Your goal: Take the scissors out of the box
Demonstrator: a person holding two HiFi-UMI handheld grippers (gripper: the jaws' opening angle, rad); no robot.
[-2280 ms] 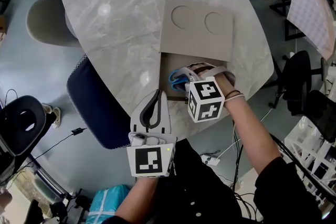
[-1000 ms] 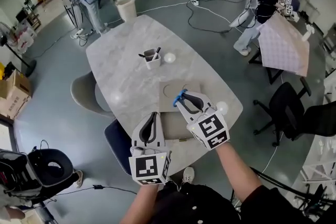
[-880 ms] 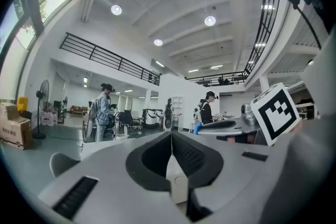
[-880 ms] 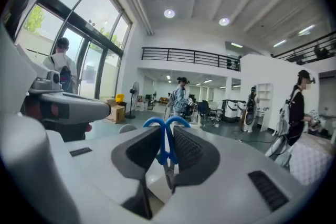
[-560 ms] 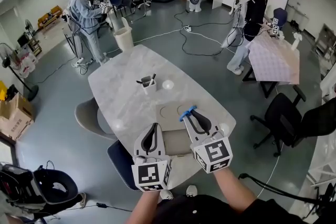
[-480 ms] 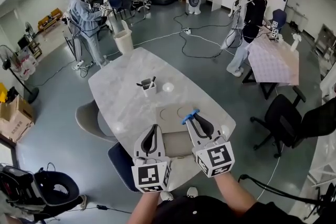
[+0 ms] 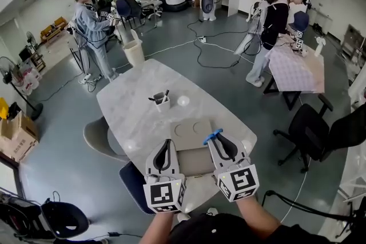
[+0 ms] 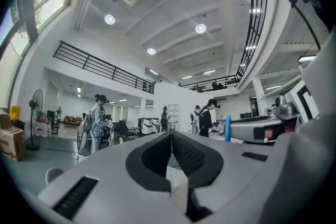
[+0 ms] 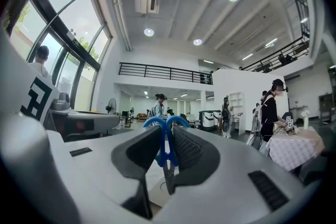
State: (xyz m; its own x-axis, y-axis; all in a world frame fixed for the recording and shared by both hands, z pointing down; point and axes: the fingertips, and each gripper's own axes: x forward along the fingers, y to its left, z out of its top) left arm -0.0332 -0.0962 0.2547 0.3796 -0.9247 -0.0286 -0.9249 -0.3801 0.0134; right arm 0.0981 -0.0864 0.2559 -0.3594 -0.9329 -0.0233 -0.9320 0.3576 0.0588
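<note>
Blue-handled scissors (image 9: pixel 166 140) stand upright between the pads of my right gripper (image 9: pixel 166 136), handle loops up, blades down. In the head view the blue handles (image 7: pixel 212 135) stick out past the fingertips of the right gripper (image 7: pixel 215 139), which is held level above the open cardboard box (image 7: pixel 195 162). The box lid (image 7: pixel 191 132) lies flat on the marble table (image 7: pixel 140 103) behind it. My left gripper (image 7: pixel 164 144) hovers to the left of the box, jaws shut and empty; its closed tips (image 8: pixel 170 135) show nothing between them.
A white holder with pens (image 7: pixel 162 101) and a small white bowl (image 7: pixel 183 100) sit mid-table. A dark chair (image 7: pixel 130 177) stands under the near edge and a grey one (image 7: pixel 97 137) to the left. Several people stand around the room, and a cloth-covered table (image 7: pixel 297 66) lies to the right.
The right gripper has lifted the scissors up out of the box and come back toward me. Both grippers rose, and the head view tilted up to take in the room.
</note>
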